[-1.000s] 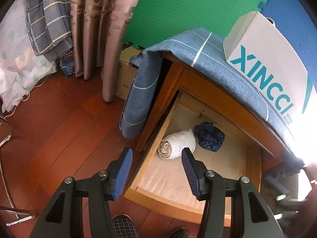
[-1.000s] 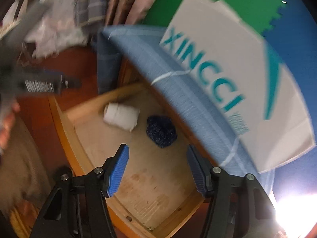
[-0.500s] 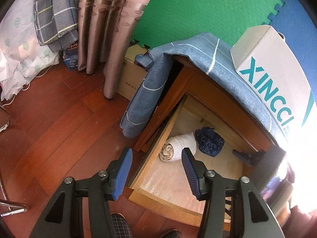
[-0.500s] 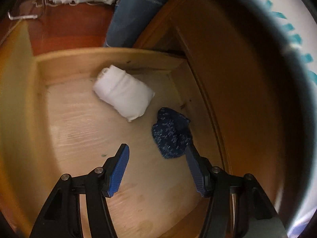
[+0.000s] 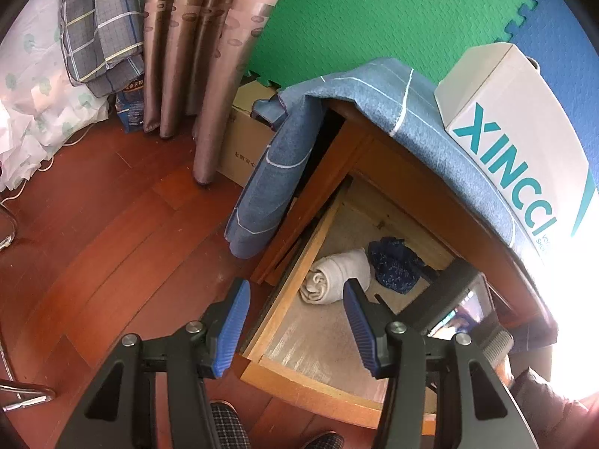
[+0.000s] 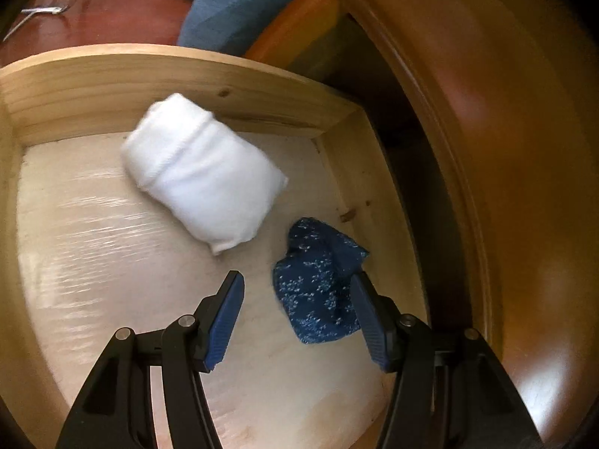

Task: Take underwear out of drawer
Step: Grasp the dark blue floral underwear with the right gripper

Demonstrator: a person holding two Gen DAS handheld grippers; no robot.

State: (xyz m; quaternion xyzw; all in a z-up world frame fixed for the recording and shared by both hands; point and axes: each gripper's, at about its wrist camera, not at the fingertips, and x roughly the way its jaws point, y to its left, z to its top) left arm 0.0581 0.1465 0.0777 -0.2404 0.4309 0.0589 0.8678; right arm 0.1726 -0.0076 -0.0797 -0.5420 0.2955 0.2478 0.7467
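Note:
The wooden drawer [image 5: 288, 292] [image 6: 112, 86] stands pulled out of the cabinet. Inside lie a rolled white cloth [image 5: 337, 275] [image 6: 202, 176] and a crumpled dark blue patterned piece of underwear [image 5: 393, 263] [image 6: 318, 292]. My right gripper [image 6: 295, 318] is open, low inside the drawer, with the blue underwear between its fingers, against the right one. It shows as a dark body in the left wrist view [image 5: 449, 299]. My left gripper [image 5: 295, 321] is open and empty, held above the drawer's front left corner.
A blue cloth [image 5: 374, 112] covers the cabinet top and hangs down its left side. A white XINCCI shoe box [image 5: 516, 142] stands on it. Curtains [image 5: 202, 56], a cardboard box [image 5: 243, 149] and bedding [image 5: 37, 93] lie left, on the red wooden floor [image 5: 112, 224].
My right gripper has come down into the drawer and closed in on the blue underwear, which now sits between its fingers. My left gripper has drawn back and up a little.

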